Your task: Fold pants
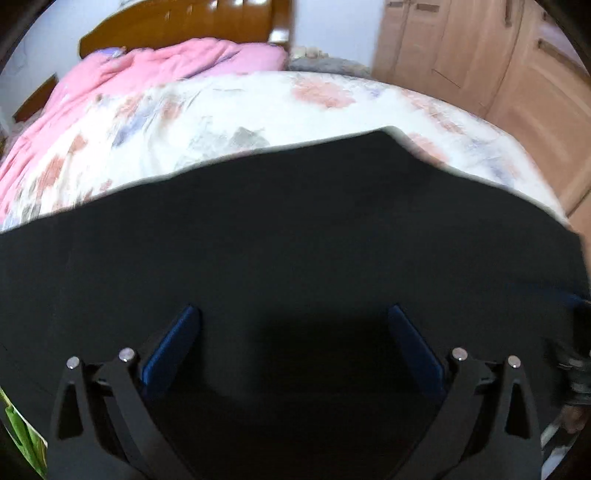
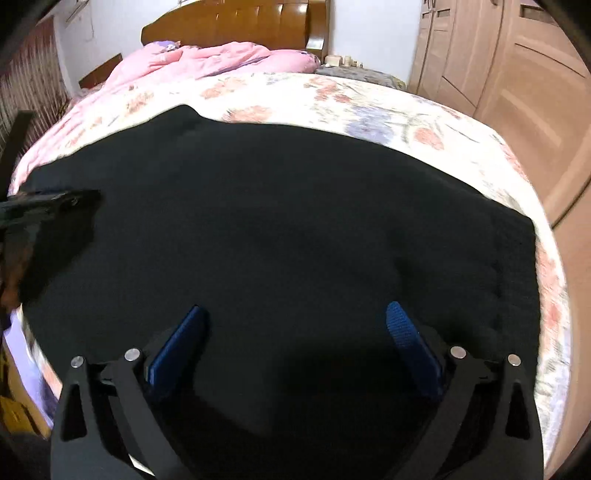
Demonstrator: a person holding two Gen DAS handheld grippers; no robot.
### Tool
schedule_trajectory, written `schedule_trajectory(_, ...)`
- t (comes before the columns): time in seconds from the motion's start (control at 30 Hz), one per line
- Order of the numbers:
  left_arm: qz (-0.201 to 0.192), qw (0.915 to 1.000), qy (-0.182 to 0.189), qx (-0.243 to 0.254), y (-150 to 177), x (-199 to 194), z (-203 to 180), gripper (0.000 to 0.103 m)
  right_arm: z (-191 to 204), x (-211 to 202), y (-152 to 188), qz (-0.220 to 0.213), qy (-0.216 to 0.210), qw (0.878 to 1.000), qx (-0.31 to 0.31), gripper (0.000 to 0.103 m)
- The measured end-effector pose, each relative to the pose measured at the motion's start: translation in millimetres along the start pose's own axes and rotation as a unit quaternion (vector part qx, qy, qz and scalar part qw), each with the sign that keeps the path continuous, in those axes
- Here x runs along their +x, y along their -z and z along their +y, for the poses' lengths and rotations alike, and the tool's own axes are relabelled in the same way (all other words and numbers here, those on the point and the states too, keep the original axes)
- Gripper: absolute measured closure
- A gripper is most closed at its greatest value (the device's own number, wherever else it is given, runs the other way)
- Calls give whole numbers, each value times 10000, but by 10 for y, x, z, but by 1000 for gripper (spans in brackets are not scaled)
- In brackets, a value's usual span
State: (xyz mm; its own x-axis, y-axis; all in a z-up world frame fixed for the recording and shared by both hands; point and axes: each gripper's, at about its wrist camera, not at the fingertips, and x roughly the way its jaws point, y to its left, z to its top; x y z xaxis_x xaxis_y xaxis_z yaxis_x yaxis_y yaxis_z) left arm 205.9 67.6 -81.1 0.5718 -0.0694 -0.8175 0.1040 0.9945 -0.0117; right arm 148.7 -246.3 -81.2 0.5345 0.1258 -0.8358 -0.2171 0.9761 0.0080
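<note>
Black pants point(image 1: 295, 229) lie spread flat across the flowered bedspread point(image 1: 221, 110), filling the lower half of both views. My left gripper point(image 1: 293, 314) hovers over the dark cloth with its blue pads point(image 1: 173, 343) wide apart and nothing between them. My right gripper point(image 2: 295, 314) also stands open above the pants point(image 2: 277, 221), its blue pads point(image 2: 410, 339) spread wide and bare. In the right wrist view the left gripper point(image 2: 55, 201) shows as a dark blurred shape at the left edge, over the pants. The pants' right edge point(image 2: 524, 251) ends near the bed's side.
A pink quilt point(image 2: 207, 59) is bunched at the head of the bed in front of a wooden headboard point(image 2: 236, 26). Wooden wardrobe doors point(image 2: 517, 74) stand close to the bed's right side. The bedspread point(image 2: 369, 103) continues beyond the pants.
</note>
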Motion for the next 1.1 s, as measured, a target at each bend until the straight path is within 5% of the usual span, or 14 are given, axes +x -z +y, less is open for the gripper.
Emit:
schedule_trajectory(0.37,-129,9997,62,190,36,-24,72,1,0,-72,66,10,48,10000,-75,9)
schedule_trajectory(0.47,-91,9998,44,198,3,-102,44,1,93,-160,-52,180,288,9993,-142,7)
schedule_trajectory(0.57,-336,9986,144,379,-28,-208,-71,1,194,-295,-285,-198,900,9948,-428,6)
schedule_trajectory(0.8,-223,9989,147,377,9,-60,-93,1,323,133,-848,10,753,9942,-766,5)
schedule_trajectory(0.87,-212,9991,171,317,5,-51,-60,1,235,373,-845,396,839,9928,-762,4)
schedule_trajectory(0.97,-214,9991,197,315,2,-42,-61,1,-52,376,-797,348,249,9990,-128,4)
schedule_trajectory(1.1,-219,9990,207,331,5,-42,-57,1,-146,301,-778,321,309,9990,-18,5)
